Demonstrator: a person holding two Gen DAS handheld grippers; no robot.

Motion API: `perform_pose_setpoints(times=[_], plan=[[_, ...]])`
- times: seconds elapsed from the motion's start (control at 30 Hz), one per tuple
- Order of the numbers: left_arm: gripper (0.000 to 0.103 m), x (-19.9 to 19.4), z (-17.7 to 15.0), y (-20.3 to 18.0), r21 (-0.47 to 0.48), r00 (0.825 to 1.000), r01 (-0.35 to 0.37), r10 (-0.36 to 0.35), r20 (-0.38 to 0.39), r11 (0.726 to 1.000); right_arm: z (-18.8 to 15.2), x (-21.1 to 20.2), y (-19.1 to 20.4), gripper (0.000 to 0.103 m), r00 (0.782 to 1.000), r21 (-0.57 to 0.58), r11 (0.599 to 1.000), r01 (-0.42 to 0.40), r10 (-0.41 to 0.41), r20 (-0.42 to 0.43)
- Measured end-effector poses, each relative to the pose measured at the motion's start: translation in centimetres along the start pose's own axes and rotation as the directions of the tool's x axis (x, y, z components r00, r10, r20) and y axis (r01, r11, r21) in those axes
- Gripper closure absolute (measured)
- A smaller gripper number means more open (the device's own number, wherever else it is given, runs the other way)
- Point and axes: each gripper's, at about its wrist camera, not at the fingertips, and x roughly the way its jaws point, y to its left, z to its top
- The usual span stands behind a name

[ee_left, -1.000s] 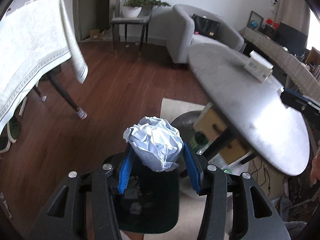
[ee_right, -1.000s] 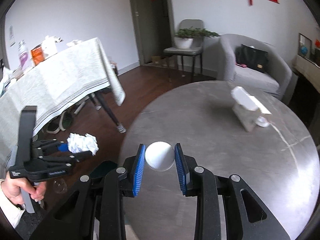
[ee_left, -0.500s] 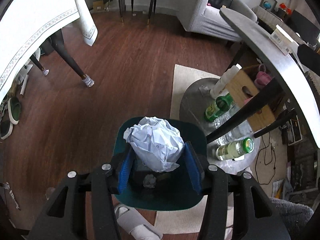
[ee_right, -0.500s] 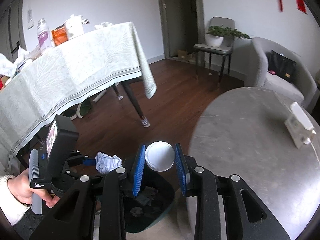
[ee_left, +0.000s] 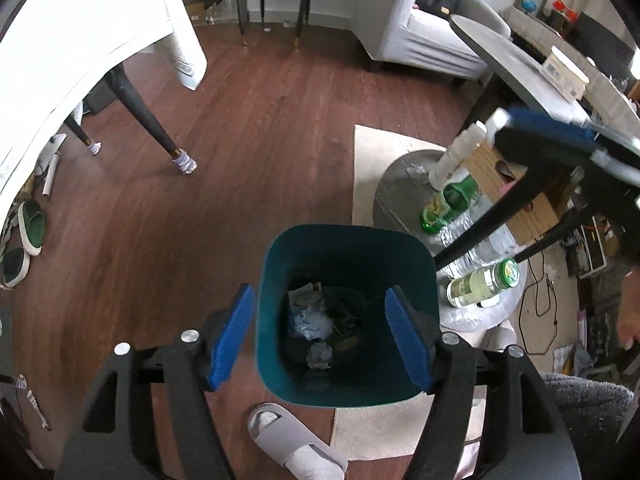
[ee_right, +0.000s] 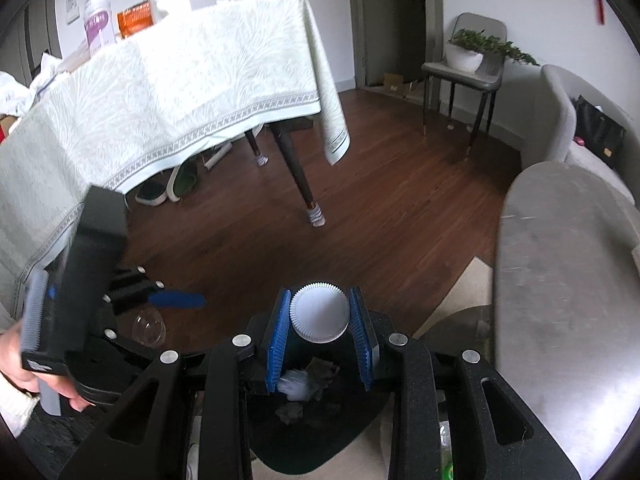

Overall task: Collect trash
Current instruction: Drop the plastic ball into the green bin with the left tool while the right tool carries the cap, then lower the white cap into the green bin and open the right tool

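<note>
- My left gripper (ee_left: 320, 336) hangs over the dark green trash bin (ee_left: 348, 256), its blue fingers (ee_left: 232, 336) spread wide with nothing between them; the bin's mouth sits right in the gap.
- Inside the bin I see a crumpled paper ball (ee_left: 310, 322) lying on other scraps near the bottom, below and between the left fingers, not touching them.
- My right gripper (ee_right: 320, 326) is clamped on a white fluted paper cup (ee_right: 319, 312), turned so I see a round end; both blue pads press its sides.
- In the right wrist view the cup sits directly above the bin (ee_right: 316, 432), with crumpled waste visible underneath it.
- From that same view the left gripper (ee_right: 176, 302) shows at the left, held in a hand (ee_right: 24, 368), just beside the bin.
- The bin stands on the wood floor (ee_left: 240, 140) at the edge of a pale rug (ee_left: 376, 152); a grey slipper (ee_left: 296, 444) lies just in front of it.
- Green and clear bottles (ee_left: 452, 200) stand close to the bin's right, under the round grey bench (ee_right: 560, 280).
- A cloth-covered table (ee_right: 160, 80) stands well apart across the floor.
</note>
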Motion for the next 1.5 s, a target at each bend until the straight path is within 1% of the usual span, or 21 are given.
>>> perform_pose_setpoints(times=[0.17,0.37,0.53,0.7,0.83,0.9,1.0,1.03,1.1,1.13,1.37,1.5], plan=[[0.034,-1.8,0.3,1.6,-0.042,0.998,0.006,-0.004,0.060,0.999,-0.2,2.6,1.0,0.073,0.998,-0.012,1.000,-0.006,0.005,-0.057],[0.042,-4.0,0.6,2.8,-0.073,0.990,0.028,-0.017,0.142,0.997,-1.1,5.3,1.7,0.073,0.991,-0.024,1.000,-0.009,0.006,-0.130],[0.056,-5.8,0.9,3.3,-0.094,0.977,0.060,-0.040,0.208,0.994,-2.1,7.2,2.0,0.073,0.983,-0.031,0.999,-0.007,0.001,-0.186],[0.064,-7.4,1.2,3.2,-0.105,0.962,0.089,-0.059,0.266,0.990,-3.8,8.9,2.2,0.073,0.970,-0.041,0.999,-0.001,-0.009,-0.243],[0.067,-8.6,1.5,2.6,-0.097,0.950,0.104,-0.070,0.305,0.990,-4.9,9.7,2.1,0.073,0.960,-0.049,0.999,0.006,-0.019,-0.279],[0.067,-8.9,1.6,2.3,-0.095,0.946,0.112,-0.077,0.314,0.989,-5.3,9.7,2.1,0.073,0.957,-0.050,0.999,0.006,-0.021,-0.289],[0.067,-9.4,1.8,1.7,-0.085,0.942,0.115,-0.081,0.327,0.990,-6.0,10.1,2.2,0.072,0.946,-0.057,0.998,-0.011,-0.008,-0.323],[0.067,-9.5,1.8,1.6,-0.082,0.941,0.115,-0.082,0.328,0.990,-6.3,10.0,2.3,0.071,0.945,-0.067,0.998,-0.001,-0.021,-0.327],[0.067,-10.0,2.0,1.1,-0.075,0.939,0.113,-0.081,0.336,0.991,-6.5,9.7,2.2,0.061,0.945,-0.076,0.997,0.007,-0.031,-0.325],[0.067,-10.2,2.1,0.8,-0.072,0.936,0.112,-0.081,0.342,0.991,-6.5,9.6,2.2,0.060,0.947,-0.075,0.997,0.010,-0.033,-0.321],[0.067,-11.2,2.7,-0.9,-0.045,0.927,0.111,-0.087,0.365,0.993,-6.5,7.6,1.4,0.060,0.958,-0.068,0.998,0.008,-0.027,-0.285],[0.067,-11.6,3.1,-2.1,-0.028,0.922,0.111,-0.093,0.376,0.993,-6.0,5.8,1.1,0.060,0.970,-0.066,0.998,-0.008,-0.008,-0.242]])
